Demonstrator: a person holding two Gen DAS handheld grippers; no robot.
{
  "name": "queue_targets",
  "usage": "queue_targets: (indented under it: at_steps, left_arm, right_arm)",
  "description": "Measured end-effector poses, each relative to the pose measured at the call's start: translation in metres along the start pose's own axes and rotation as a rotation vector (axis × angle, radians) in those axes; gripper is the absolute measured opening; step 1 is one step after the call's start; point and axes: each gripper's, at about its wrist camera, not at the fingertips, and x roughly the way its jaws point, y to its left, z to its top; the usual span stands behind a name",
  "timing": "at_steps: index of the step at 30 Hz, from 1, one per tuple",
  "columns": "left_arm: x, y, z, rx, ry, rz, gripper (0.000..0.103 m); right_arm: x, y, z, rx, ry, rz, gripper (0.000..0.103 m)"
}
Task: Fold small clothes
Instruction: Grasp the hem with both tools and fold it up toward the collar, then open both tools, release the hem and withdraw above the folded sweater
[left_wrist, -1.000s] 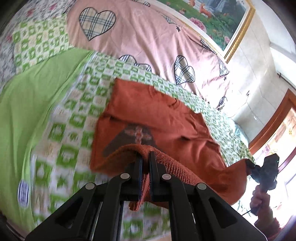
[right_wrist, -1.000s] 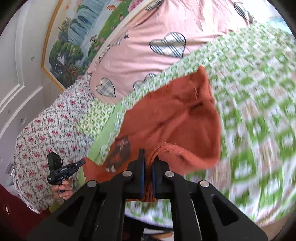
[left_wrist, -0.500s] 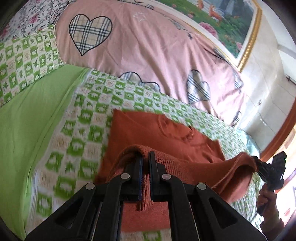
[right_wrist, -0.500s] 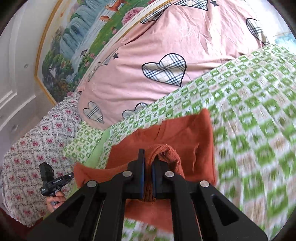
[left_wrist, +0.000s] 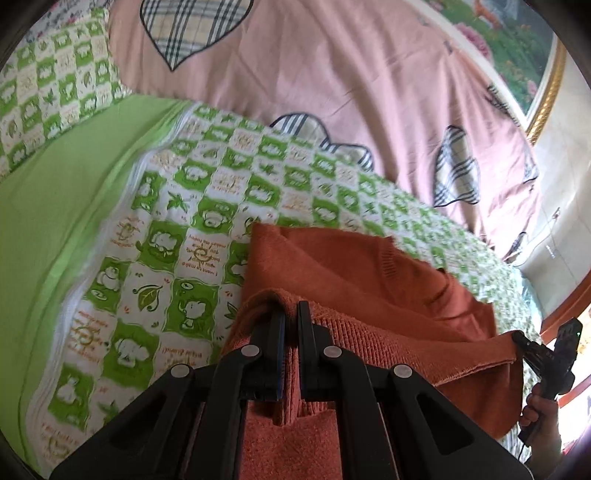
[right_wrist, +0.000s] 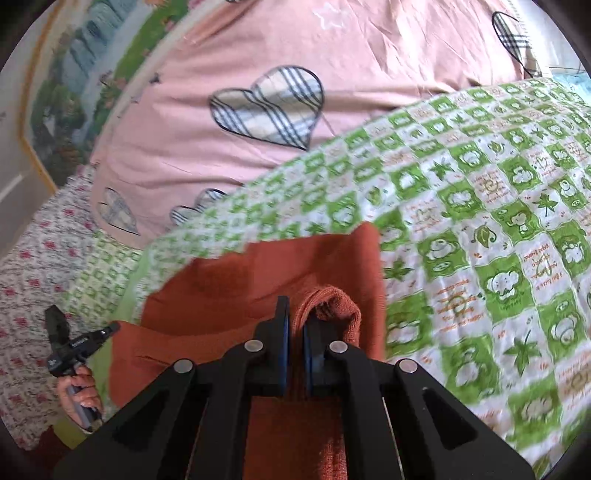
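Rust-orange knit filled the left wrist view, where the left gripper (left_wrist: 291, 314) had its fingers (left_wrist: 276, 332) clenched on one corner of the hem of a small sweater (left_wrist: 351, 269). The garment lay on the green-checked bedspread (left_wrist: 192, 229) of a bed, its far part flat on the cloth and its near edge lifted and doubled over toward that far part. At the right edge of that view the right gripper (left_wrist: 524, 341), in the person's hand (left_wrist: 539, 410), pinched the opposite corner, the hem stretched between the two. A pink duvet with plaid hearts (left_wrist: 332, 74) lay beyond. In the right wrist view the right gripper (right_wrist: 295, 314) was likewise shut on a bunched fold of the sweater (right_wrist: 266, 269), with the left gripper (right_wrist: 110, 328) gripping the far corner at the left side and the bedspread (right_wrist: 480, 221) spread to the right. The fold appeared roughly half made. The likely trouble from here lay in uneven travel: if one gripper ran ahead, the hem would land skewed across the body; a loose pinch on the thick knit could let a corner slip before it was laid down.
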Motion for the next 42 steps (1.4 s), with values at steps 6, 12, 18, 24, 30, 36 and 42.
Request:
queue_targets:
  at_steps: [6,12,18,24,30,36,42]
  left_arm:
    - [0.034,0.01,-0.003,-0.01,0.058,0.045,0.004]
    - [0.023,0.012,-0.008,-0.035,0.087,0.044,0.014]
    - [-0.019,-0.033,-0.059,0.112,0.146,-0.022,0.032]
    - [0.005,-0.102,-0.097,0.292,0.25,-0.087,0.035]
    - [0.037,-0.107,-0.068,0.338,0.251,-0.03,0.036]
    - [0.065,-0.088,-0.009,0.303,0.191,0.045,0.035]
    - [0.068,-0.061,0.034,0.188,0.085,0.039,0.035]
  right_arm:
    - [0.027,-0.013,-0.002,0.01,0.075,-0.064,0.007]
    - [0.018,-0.013,-0.003,0.038,0.081,-0.075,0.012]
    - [-0.033,0.008,-0.021,0.026,-0.014,-0.085,0.038]
    - [-0.002,0.081,-0.061,-0.239,0.188,0.058,0.038]
    - [0.056,0.096,-0.066,-0.408,0.35,-0.012,0.038]
    - [0.078,0.052,-0.015,-0.239,0.242,-0.114,0.03]
    - [0.06,0.027,0.009,-0.089,0.098,-0.206,0.033]
